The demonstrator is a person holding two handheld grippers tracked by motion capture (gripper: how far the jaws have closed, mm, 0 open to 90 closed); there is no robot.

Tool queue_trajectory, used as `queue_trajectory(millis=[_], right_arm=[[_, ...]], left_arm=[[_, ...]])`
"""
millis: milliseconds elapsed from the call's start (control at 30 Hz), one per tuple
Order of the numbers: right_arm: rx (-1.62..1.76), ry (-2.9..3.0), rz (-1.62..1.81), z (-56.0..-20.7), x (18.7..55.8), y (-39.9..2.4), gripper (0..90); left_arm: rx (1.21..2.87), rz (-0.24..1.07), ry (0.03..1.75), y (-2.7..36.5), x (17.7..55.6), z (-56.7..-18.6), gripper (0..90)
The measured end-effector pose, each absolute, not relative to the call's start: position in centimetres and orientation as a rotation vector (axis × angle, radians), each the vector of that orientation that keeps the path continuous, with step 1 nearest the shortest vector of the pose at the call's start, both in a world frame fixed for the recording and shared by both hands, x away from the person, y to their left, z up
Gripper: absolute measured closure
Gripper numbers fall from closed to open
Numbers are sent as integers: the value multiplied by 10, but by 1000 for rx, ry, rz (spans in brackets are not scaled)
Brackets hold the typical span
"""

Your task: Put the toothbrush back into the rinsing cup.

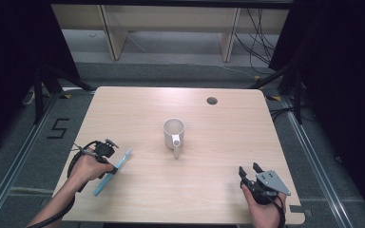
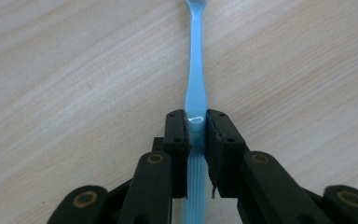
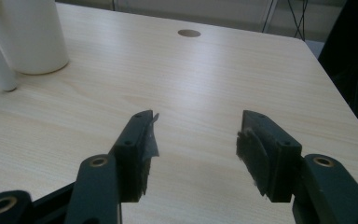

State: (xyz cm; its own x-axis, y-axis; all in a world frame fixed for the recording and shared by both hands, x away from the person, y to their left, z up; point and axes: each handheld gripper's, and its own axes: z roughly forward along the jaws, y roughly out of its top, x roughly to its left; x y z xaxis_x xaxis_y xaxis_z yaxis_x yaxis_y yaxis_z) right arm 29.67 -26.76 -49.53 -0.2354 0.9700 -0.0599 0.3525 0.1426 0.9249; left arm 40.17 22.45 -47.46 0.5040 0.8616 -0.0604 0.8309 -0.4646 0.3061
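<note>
A light blue toothbrush [image 1: 112, 172] lies aslant on the wooden table [image 1: 209, 190] at the front left. My left gripper [image 1: 115, 169] is shut on its handle; in the left gripper view the black jaws pinch the toothbrush [image 2: 195, 93] from both sides, its head running off the top edge. A white mug [image 1: 173, 133] stands upright at the table's middle, handle toward me, and it also appears in the right gripper view as the mug [image 3: 30, 35] at far left. My right gripper [image 1: 249, 169] rests at the front right, jaws open with nothing between them [image 3: 196, 149].
A round cable hole [image 1: 212, 100] sits in the table near its far edge, right of centre, the same hole [image 3: 189, 33] being ahead of the right gripper. Bare wood stretches between the mug and both grippers. Black curtains flank the table.
</note>
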Motion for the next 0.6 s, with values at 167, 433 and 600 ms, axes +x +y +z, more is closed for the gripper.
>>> queue_trajectory(millis=[167, 433, 600], right_arm=[[1285, 1695, 1104, -496, 297, -267, 461], [1295, 1694, 1111, -497, 297, -266, 461], [1260, 1693, 1082, -496, 297, -269, 461]], left_arm=[[2422, 193, 1397, 224, 402, -468, 781], [2373, 226, 1336, 225, 400, -458, 781], [2292, 258, 1289, 227, 398, -455, 782]])
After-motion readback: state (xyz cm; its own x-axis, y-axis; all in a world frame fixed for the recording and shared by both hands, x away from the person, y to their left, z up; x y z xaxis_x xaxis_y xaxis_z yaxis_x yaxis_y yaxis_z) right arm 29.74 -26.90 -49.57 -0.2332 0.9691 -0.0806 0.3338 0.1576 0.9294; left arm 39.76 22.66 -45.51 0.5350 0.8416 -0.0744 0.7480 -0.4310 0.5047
